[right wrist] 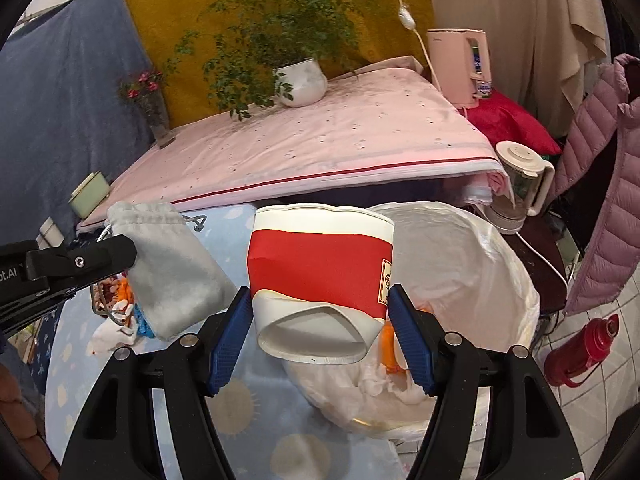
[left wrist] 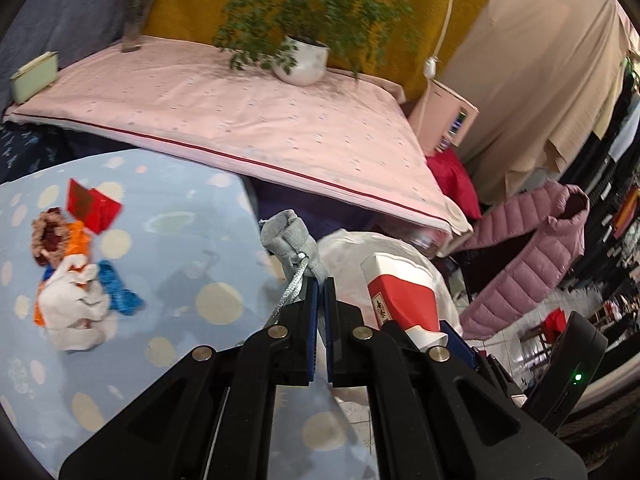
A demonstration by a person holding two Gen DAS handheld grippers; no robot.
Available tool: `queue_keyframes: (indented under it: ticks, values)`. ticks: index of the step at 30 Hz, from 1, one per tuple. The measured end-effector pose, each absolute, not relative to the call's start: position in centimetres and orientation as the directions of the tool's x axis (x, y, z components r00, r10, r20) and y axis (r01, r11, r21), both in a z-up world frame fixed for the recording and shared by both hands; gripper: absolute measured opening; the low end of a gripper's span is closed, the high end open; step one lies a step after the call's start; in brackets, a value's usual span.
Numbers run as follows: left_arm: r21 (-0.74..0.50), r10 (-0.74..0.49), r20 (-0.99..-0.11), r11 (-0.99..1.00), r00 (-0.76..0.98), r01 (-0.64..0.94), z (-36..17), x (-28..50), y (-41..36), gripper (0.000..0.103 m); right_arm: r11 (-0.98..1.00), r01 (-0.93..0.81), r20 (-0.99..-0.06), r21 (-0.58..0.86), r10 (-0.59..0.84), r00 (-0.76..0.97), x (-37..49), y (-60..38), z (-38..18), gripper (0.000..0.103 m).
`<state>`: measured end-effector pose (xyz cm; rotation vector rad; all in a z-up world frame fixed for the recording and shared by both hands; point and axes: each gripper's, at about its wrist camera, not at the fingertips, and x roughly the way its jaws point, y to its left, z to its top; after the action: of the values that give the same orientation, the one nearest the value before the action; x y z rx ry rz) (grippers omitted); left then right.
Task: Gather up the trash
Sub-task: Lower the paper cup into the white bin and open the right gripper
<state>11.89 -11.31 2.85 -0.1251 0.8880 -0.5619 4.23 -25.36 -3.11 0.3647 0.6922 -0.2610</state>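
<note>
My right gripper [right wrist: 320,308] is shut on a red and white paper cup [right wrist: 320,268], squashed between the blue pads, held above the open white trash bag [right wrist: 460,264]. The cup also shows in the left wrist view [left wrist: 400,292] over the bag [left wrist: 352,248]. My left gripper [left wrist: 322,284] is shut on a grey drawstring pouch [left wrist: 292,236], which hangs left of the cup in the right wrist view [right wrist: 172,272]. A trash pile lies on the blue spotted tablecloth [left wrist: 180,240]: crumpled white tissue [left wrist: 76,304], red card [left wrist: 90,204], orange and blue scraps.
A pink-covered surface [left wrist: 248,120] behind holds a potted plant [left wrist: 304,56], a flower vase [left wrist: 134,24] and a green box [left wrist: 34,76]. A kettle [right wrist: 520,184], a pink appliance [right wrist: 460,64], a purple jacket [right wrist: 608,184] and a red flask [right wrist: 580,352] stand at right.
</note>
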Motion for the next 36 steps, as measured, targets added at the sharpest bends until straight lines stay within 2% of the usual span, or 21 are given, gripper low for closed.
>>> queue_keyframes:
  ticks: [10, 11, 12, 14, 18, 27, 31, 36]
  values:
    - [-0.304, -0.539, -0.716, 0.813, 0.444, 0.496, 1.6, 11.4, -17.2, 0.006, 0.868, 0.427, -0.679, 0.255, -0.153, 0.718, 2.7, -29.5, -4.7, 0.066]
    - [-0.300, -0.536, -0.716, 0.815, 0.448, 0.496, 1.4, 11.4, -17.4, 0.015, 0.865, 0.431, -0.680, 0.258, -0.154, 0.717, 2.7, -29.7, -4.7, 0.066]
    - [-0.293, -0.528, -0.718, 0.821, 0.455, 0.491, 1.3, 11.4, -17.5, 0.033, 0.862, 0.434, -0.680, 0.260, -0.155, 0.716, 2.7, -29.9, -4.8, 0.066]
    - [-0.284, -0.510, -0.717, 0.836, 0.476, 0.469, 1.3, 11.4, -17.4, 0.056, 0.860, 0.438, -0.681, 0.261, -0.158, 0.716, 2.6, -30.1, -4.9, 0.066]
    - [-0.280, -0.502, -0.715, 0.844, 0.488, 0.457, 1.3, 11.6, -16.9, 0.056, 0.858, 0.441, -0.684, 0.263, -0.157, 0.713, 2.9, -30.2, -5.1, 0.066]
    - [-0.191, -0.404, -0.726, 0.896, 0.556, 0.401, 0.8, 11.8, -14.7, 0.058, 0.871, 0.421, -0.688, 0.254, -0.144, 0.711, 4.0, -28.9, -5.1, 0.067]
    - [-0.193, -0.388, -0.726, 0.908, 0.567, 0.373, 0.8, 12.0, -13.4, 0.063, 0.879, 0.408, -0.689, 0.248, -0.136, 0.712, 4.4, -28.2, -4.9, 0.067]
    - [-0.191, -0.370, -0.726, 0.918, 0.579, 0.347, 0.7, 12.3, -12.2, 0.063, 0.889, 0.391, -0.688, 0.238, -0.130, 0.714, 4.6, -27.5, -4.6, 0.068]
